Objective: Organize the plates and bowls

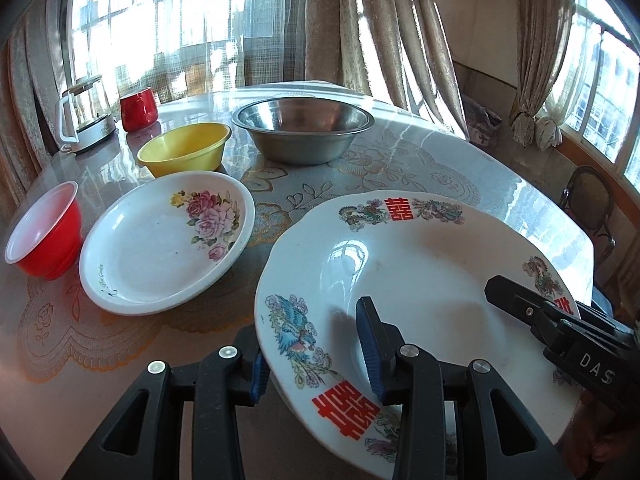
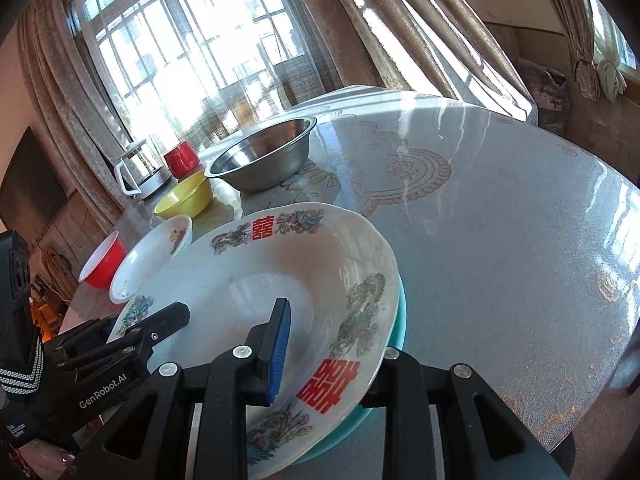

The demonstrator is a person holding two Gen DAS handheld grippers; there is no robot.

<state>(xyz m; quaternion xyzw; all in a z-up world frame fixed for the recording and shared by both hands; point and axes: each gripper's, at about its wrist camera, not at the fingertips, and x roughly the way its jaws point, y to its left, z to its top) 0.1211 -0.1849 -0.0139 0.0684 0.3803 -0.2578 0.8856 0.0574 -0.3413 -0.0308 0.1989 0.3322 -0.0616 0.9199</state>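
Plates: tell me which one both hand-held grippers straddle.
The large dragon-and-phoenix plate with red characters; the smaller rose plate lies apart, untouched.

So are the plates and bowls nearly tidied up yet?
Not nearly. One bit looks done: the big dragon plate already sits on a teal plate. In hand: the left tool and right tool each have a finger on both sides of its rim. Still loose on the table: the flower plate, red bowl, yellow bowl and steel bowl.
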